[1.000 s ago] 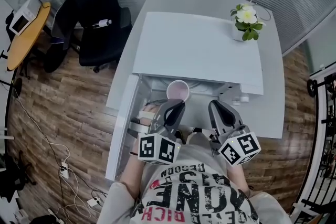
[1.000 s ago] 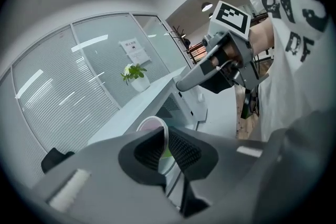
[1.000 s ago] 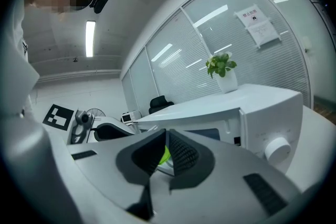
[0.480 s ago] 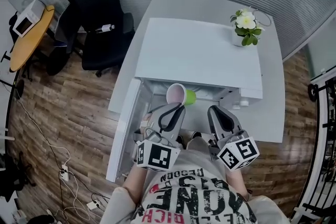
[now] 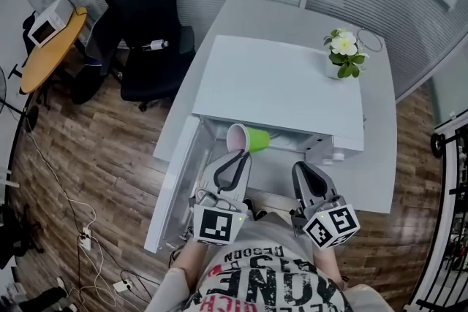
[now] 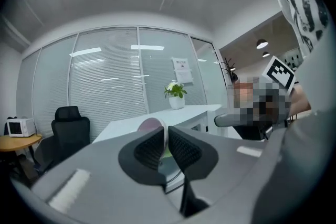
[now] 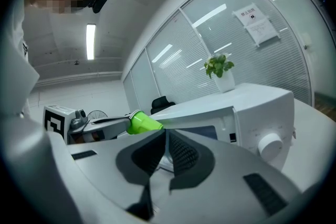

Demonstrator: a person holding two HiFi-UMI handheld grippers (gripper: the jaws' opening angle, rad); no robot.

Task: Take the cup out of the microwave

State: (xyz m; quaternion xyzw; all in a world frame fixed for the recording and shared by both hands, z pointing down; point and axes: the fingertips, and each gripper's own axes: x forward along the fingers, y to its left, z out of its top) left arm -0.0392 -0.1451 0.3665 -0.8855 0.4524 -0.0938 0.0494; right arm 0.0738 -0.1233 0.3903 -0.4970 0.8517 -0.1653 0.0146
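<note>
A green cup (image 5: 252, 139) with a pale inside hangs tipped on its side in front of the white microwave (image 5: 278, 84). Its mouth faces left and its base points right. My left gripper (image 5: 235, 156) is shut on the cup's rim, just outside the open cavity. In the left gripper view the cup (image 6: 150, 125) shows past the left gripper (image 6: 166, 136), its wall pinched between the pads. The right gripper view shows the cup (image 7: 142, 122) at the left. My right gripper (image 5: 307, 173) stays shut and empty by the microwave's front; in its own view the right gripper (image 7: 165, 147) holds nothing.
The microwave door (image 5: 172, 186) stands open to the left. A potted plant (image 5: 342, 47) sits at the microwave's far right corner. Its control knob (image 7: 270, 145) is on the right. A black office chair (image 5: 146, 18) stands left of the white table (image 5: 380, 164).
The left gripper has risen and rolled, drawing the cup out of the cavity and tipping it from mouth-up onto its side. The right gripper has stayed put.
</note>
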